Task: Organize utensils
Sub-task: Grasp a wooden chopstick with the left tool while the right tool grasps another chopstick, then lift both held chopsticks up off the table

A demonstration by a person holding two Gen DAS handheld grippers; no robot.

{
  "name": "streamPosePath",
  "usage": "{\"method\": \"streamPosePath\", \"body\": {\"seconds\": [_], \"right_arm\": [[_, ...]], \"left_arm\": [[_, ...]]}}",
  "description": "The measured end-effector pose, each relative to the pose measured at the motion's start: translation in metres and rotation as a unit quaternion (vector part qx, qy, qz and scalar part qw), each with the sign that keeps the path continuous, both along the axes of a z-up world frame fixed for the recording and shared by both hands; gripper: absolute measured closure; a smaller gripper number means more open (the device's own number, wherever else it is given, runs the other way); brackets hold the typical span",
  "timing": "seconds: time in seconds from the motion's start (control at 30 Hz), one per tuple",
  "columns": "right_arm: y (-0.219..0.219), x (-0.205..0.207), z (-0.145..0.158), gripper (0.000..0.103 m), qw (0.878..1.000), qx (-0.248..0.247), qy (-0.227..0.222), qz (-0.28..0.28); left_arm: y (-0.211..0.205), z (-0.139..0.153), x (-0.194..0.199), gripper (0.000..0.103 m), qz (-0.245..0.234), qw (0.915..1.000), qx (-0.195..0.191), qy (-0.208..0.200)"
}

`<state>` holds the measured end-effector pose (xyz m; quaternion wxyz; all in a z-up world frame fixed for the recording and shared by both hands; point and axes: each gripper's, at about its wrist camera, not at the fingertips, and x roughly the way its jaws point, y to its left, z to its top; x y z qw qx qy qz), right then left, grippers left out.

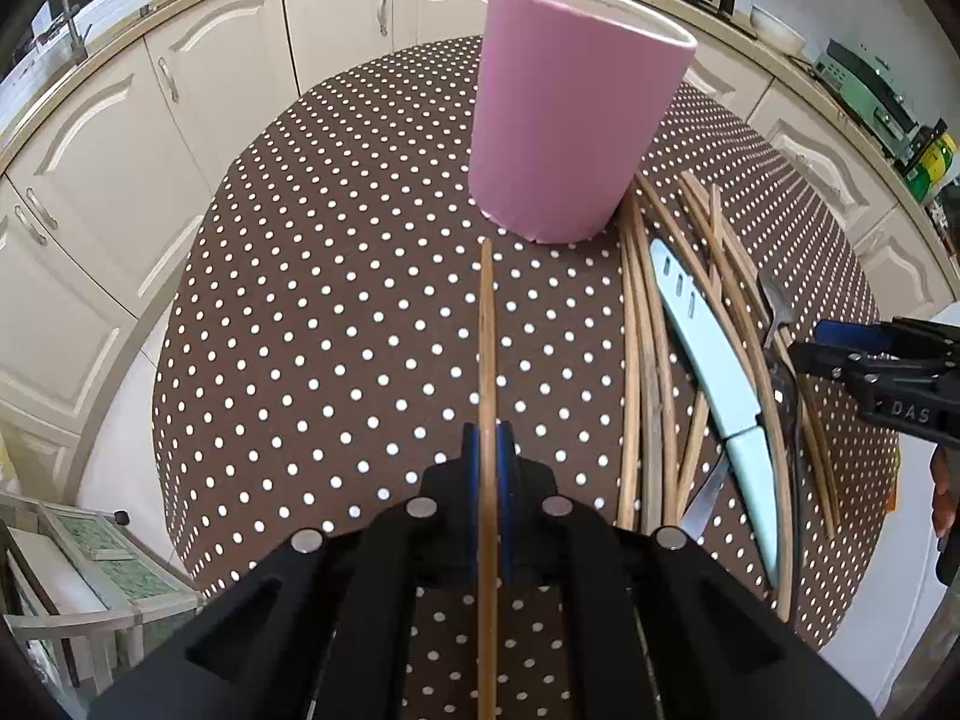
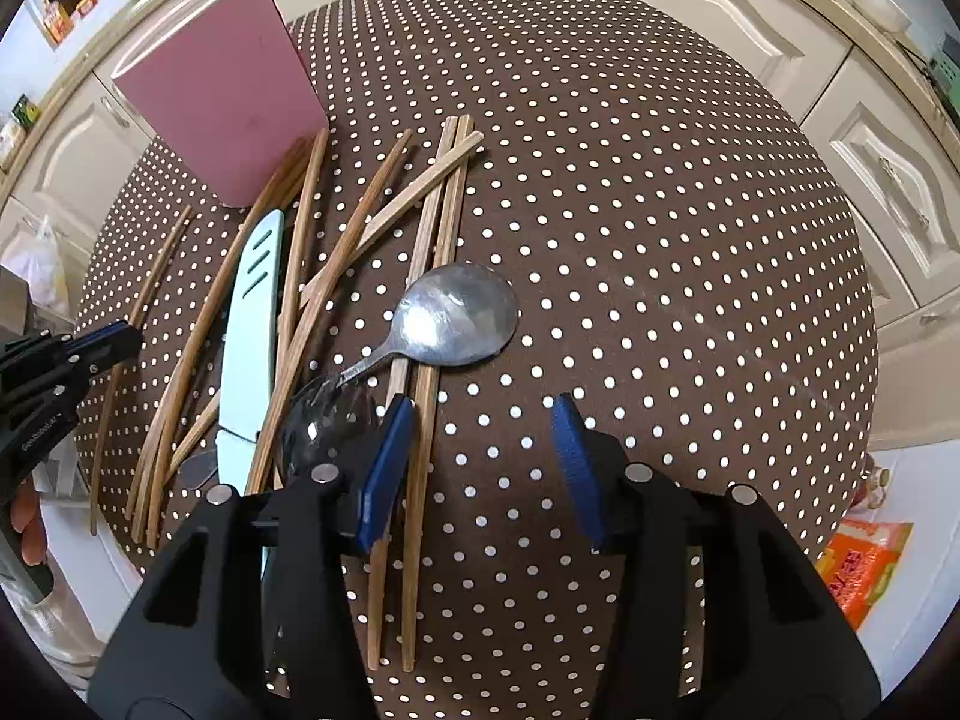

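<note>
A tall pink holder point(image 1: 570, 114) stands upright on the polka-dot table; it also shows in the right wrist view point(image 2: 222, 96). My left gripper point(image 1: 489, 438) is shut on a wooden chopstick point(image 1: 487, 324) that points toward the holder, above the cloth. Several chopsticks point(image 2: 360, 222), a pale blue knife point(image 2: 249, 330), a metal spoon point(image 2: 456, 315) and a dark spoon point(image 2: 318, 426) lie in a pile. My right gripper point(image 2: 480, 414) is open and empty, just right of the pile, its left finger point(image 2: 390, 462) over two chopsticks.
The brown polka-dot tablecloth point(image 2: 660, 240) covers a round table. Cream kitchen cabinets point(image 1: 108, 180) ring the far side. A fork point(image 1: 777, 306) lies at the pile's right edge. An orange packet point(image 2: 864, 564) lies on the floor at right.
</note>
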<state>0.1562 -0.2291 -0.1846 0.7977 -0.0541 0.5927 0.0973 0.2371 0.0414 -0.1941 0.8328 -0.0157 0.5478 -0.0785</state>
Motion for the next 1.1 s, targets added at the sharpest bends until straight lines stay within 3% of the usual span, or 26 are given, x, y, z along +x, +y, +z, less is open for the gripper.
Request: {"method": "streamPosePath", "body": {"seconds": [0.1, 0.13, 0.17, 0.23, 0.57, 0.77, 0.93, 1.07, 1.1], "right_arm": [[0.012, 0.020, -0.002, 0.061, 1.000, -0.011, 0.003, -0.004], [0.014, 0.023, -0.002, 0.066, 1.000, -0.011, 0.003, -0.005], [0.014, 0.027, 0.000, 0.072, 1.000, -0.009, 0.000, -0.008], [0.014, 0.047, 0.007, 0.094, 1.000, -0.013, -0.003, -0.021], [-0.029, 0.060, 0.011, 0.095, 0.996, 0.028, -0.002, -0.080], [-0.038, 0.061, 0.024, 0.096, 0.993, -0.058, -0.041, -0.093], [-0.028, 0.061, 0.024, 0.097, 0.996, -0.041, -0.033, -0.067], [-0.040, 0.056, 0.036, 0.097, 0.991, -0.074, -0.047, -0.099], [-0.040, 0.060, 0.040, 0.097, 0.987, -0.104, -0.062, -0.103]], "left_arm": [[-0.003, 0.000, -0.003, 0.098, 0.005, 1.0000, -0.004, 0.000], [-0.002, 0.000, -0.003, 0.098, 0.008, 0.9999, -0.007, -0.002], [-0.001, 0.001, -0.003, 0.098, 0.009, 0.9999, -0.008, -0.003], [0.000, 0.002, -0.002, 0.098, 0.013, 0.9998, -0.012, -0.005], [0.024, 0.019, -0.010, 0.098, 0.034, 0.9984, -0.032, -0.034], [0.021, 0.028, -0.010, 0.098, 0.034, 0.9979, -0.034, -0.044], [0.013, 0.028, -0.008, 0.098, 0.030, 0.9980, -0.031, -0.045], [0.007, 0.027, -0.006, 0.098, 0.027, 0.9982, -0.029, -0.045], [0.006, 0.027, -0.007, 0.098, 0.026, 0.9982, -0.028, -0.046]]}}
